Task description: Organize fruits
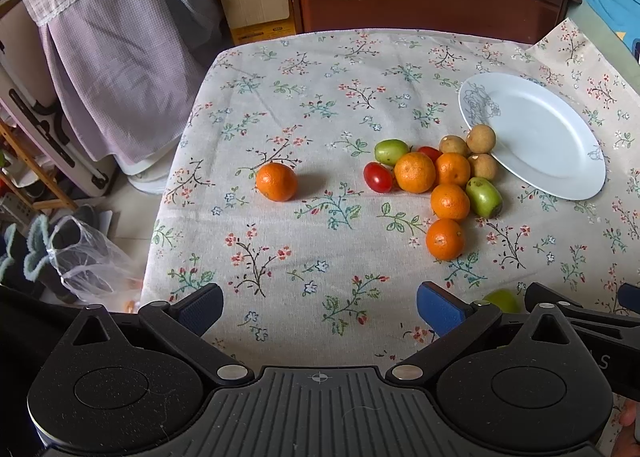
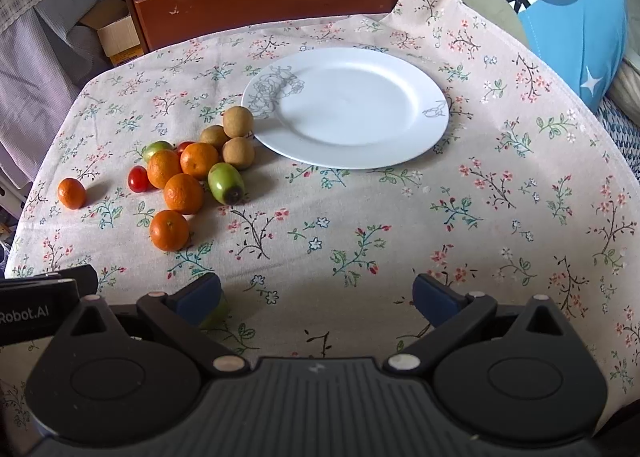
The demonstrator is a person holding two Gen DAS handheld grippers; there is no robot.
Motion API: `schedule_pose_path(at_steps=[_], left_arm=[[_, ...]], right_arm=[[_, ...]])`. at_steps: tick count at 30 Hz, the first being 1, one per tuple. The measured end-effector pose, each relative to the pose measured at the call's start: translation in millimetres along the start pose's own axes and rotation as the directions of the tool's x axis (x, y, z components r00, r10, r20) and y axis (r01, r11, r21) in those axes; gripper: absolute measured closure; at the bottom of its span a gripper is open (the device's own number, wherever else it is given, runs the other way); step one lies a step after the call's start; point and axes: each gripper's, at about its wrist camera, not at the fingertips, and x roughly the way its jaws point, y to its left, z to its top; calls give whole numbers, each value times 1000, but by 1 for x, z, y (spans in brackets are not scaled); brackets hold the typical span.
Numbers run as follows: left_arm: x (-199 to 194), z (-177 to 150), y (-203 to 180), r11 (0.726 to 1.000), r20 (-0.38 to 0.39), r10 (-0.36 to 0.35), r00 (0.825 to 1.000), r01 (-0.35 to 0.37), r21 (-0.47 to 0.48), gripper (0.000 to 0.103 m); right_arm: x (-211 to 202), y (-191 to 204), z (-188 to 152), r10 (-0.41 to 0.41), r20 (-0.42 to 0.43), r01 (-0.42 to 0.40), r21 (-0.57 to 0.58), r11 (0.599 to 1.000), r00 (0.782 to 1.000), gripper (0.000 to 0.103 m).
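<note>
Right wrist view: left gripper (image 2: 48, 297) casing reads "Robot.AI" — both grippers' jaws apart, empty.

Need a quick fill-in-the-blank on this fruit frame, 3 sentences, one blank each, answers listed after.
1. The white plate holds ____ fruits.
2. The lone orange sits apart from the fruit cluster, on the side ____ from the plate.
3. Both the left gripper and the right gripper have their jaws ____, gripping nothing.

Missing words: no; away; open
</note>
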Motion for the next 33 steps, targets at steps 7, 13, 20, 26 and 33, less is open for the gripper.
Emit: schedule_pose_path(at_steps=[7, 13, 20, 26, 33], left_arm=[[-2, -1, 0, 1000, 1, -15, 1000, 15, -1, 0], [-4, -1, -1, 1000, 3, -31, 1000, 31, -1, 0], [-5, -3, -3, 999, 3, -44, 999, 44, 9, 0], [-7, -5, -5, 998, 5, -57, 998, 57, 24, 0], [-8, -10, -7, 998, 0, -60, 998, 60, 37, 0]], right_arm=[[1, -2, -1, 24, -13, -24, 18, 1000, 1000, 4], [0, -4, -2, 38, -7, -37, 30, 999, 999, 4], [-2, -7, -2, 43, -4, -43, 41, 998, 999, 4], [-3, -10, -3, 42, 5, -43, 47, 998, 999, 4], [-9, -16, -5, 60, 9, -60, 58, 997, 998, 5]])
